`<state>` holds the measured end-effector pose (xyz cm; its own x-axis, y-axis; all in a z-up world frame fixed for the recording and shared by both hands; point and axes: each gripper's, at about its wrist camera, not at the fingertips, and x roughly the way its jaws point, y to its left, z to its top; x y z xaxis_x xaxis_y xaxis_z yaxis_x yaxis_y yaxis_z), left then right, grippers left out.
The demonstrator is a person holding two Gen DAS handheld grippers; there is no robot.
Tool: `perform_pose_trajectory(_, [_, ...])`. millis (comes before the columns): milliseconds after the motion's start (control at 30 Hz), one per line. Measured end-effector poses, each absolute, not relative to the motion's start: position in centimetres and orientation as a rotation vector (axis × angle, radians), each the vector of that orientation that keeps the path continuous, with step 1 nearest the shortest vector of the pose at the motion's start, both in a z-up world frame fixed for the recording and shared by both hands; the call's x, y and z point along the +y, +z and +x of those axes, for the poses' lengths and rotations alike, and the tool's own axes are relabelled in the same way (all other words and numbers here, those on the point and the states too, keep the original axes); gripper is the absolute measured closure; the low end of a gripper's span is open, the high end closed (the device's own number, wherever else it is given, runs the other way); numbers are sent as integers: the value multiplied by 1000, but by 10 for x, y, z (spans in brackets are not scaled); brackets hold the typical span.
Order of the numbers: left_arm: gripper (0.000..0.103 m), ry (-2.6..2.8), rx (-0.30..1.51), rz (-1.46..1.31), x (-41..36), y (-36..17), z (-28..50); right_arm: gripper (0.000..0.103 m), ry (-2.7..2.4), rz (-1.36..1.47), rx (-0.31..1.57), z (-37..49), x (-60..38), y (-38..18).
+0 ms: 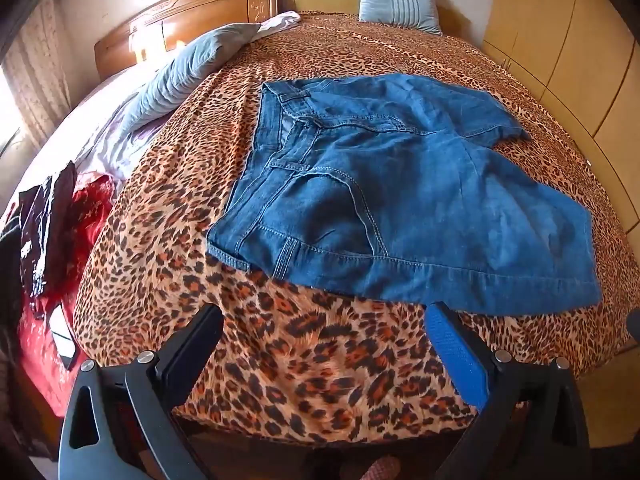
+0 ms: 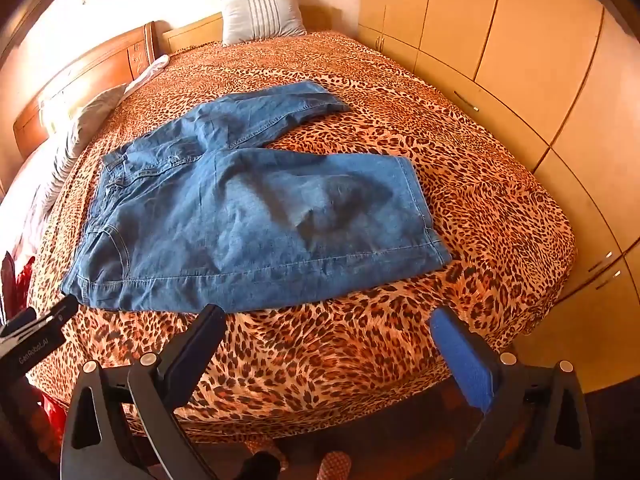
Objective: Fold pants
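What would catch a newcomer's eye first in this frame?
The blue denim pants lie spread flat across the middle of the bed, waistband to the left, legs reaching right. Under them the loud leopard-print bedspread covers nearly the whole bed. Both grippers, left and right, hang open at the near edge, holding nothing.

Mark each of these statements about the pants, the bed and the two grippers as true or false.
1. The denim pants lie spread on the leopard-print bedspread. True.
2. The left gripper is clamped on the waistband. False: it is open and holds nothing.
3. The right gripper is open, short of the pants. True.
4. The pants are already folded in half. False: both legs lie apart.
5. A striped pillow stands at the headboard. True.
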<state>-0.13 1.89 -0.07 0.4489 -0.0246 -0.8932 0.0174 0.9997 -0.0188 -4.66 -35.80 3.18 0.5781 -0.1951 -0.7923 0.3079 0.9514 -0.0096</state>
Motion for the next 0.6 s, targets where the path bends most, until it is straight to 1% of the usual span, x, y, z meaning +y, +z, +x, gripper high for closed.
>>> perform_pose_trajectory(233, [1, 47, 1059, 9, 0, 13, -51, 0, -241, 84, 875, -92, -365, 31])
perform_pose_trajectory(333, [1, 60, 1053, -17, -4, 15, -72, 0, -231, 94, 891, -101, -372, 28])
perform_pose_trajectory(600, [1, 69, 1000, -32, -4, 23, -110, 0, -201, 107, 848, -116, -382, 38])
